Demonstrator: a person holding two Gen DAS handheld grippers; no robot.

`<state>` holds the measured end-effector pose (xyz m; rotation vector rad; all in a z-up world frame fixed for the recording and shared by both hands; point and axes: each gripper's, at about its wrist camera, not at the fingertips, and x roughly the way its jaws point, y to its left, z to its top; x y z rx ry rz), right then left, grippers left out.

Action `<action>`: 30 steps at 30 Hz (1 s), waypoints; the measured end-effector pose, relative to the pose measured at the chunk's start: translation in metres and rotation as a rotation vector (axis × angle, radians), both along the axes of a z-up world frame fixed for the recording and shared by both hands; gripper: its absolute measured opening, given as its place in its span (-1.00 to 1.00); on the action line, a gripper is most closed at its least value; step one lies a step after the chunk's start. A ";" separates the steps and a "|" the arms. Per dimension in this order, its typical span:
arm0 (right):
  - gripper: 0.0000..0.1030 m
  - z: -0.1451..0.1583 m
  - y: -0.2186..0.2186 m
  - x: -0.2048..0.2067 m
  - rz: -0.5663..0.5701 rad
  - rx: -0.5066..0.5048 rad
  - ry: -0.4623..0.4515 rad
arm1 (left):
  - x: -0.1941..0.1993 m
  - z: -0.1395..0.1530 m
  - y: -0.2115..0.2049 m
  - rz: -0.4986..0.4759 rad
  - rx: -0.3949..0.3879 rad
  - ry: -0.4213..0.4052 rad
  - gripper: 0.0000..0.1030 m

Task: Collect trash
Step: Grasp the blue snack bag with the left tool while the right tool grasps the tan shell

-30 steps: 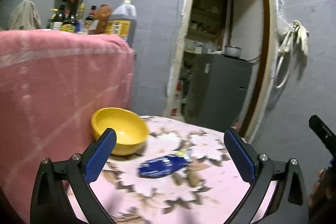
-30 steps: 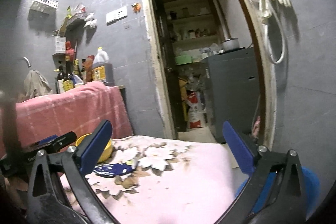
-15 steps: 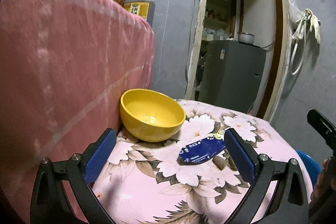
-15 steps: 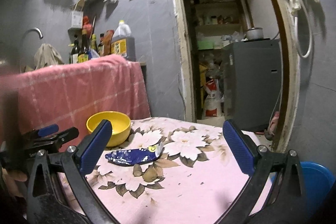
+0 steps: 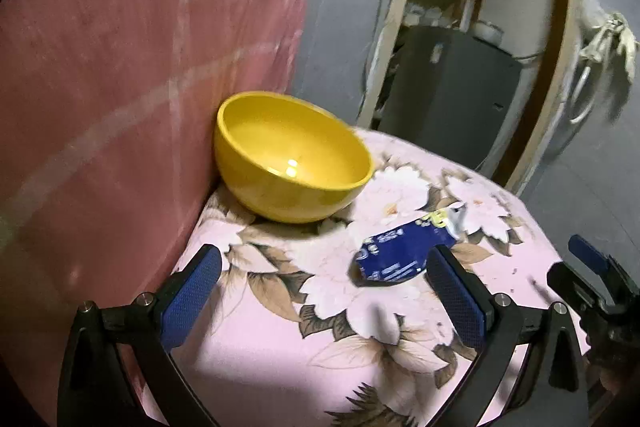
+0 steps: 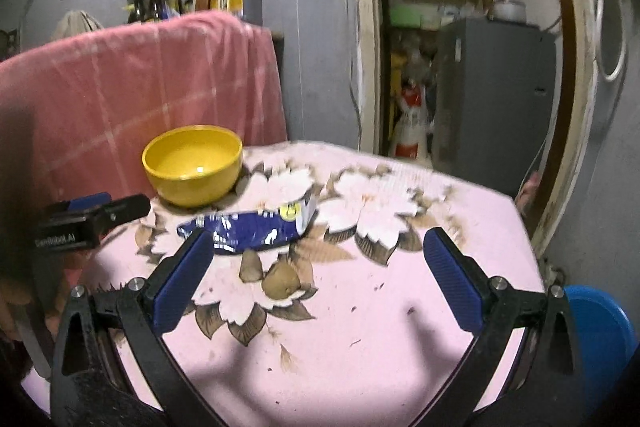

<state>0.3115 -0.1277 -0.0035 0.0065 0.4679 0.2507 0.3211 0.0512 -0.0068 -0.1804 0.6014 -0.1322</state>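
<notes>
Nearest the cameras, the left gripper (image 5: 320, 291) and right gripper (image 6: 320, 275) are held wide open and empty above the floral tablecloth (image 6: 360, 307). Just beyond, a blue wrapper (image 6: 256, 229) is seen lying flat, with a yellow bowl (image 6: 193, 165) behind it near the pink towel (image 6: 132, 83).

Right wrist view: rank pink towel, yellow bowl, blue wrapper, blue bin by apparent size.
1. pink towel, by far the largest.
2. blue wrapper and yellow bowl: similar, not ranked; wrapper longer, bowl taller.
3. blue bin: mostly cut off at the frame edge, true size unclear.
</notes>
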 end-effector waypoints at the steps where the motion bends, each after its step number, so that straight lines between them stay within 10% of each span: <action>1: 1.00 -0.002 0.001 0.003 0.004 -0.004 0.017 | 0.003 -0.002 0.001 0.001 -0.013 0.019 0.94; 8: 0.98 -0.017 0.011 0.020 0.039 -0.048 0.131 | 0.014 -0.004 -0.001 -0.033 -0.051 0.066 0.73; 24: -0.06 -0.046 0.032 0.064 0.158 -0.070 0.375 | 0.042 -0.018 -0.019 -0.169 -0.089 0.206 -0.67; 30: -0.25 -0.045 0.031 0.061 0.176 -0.048 0.363 | 0.029 -0.012 -0.023 -0.183 -0.087 0.190 -0.84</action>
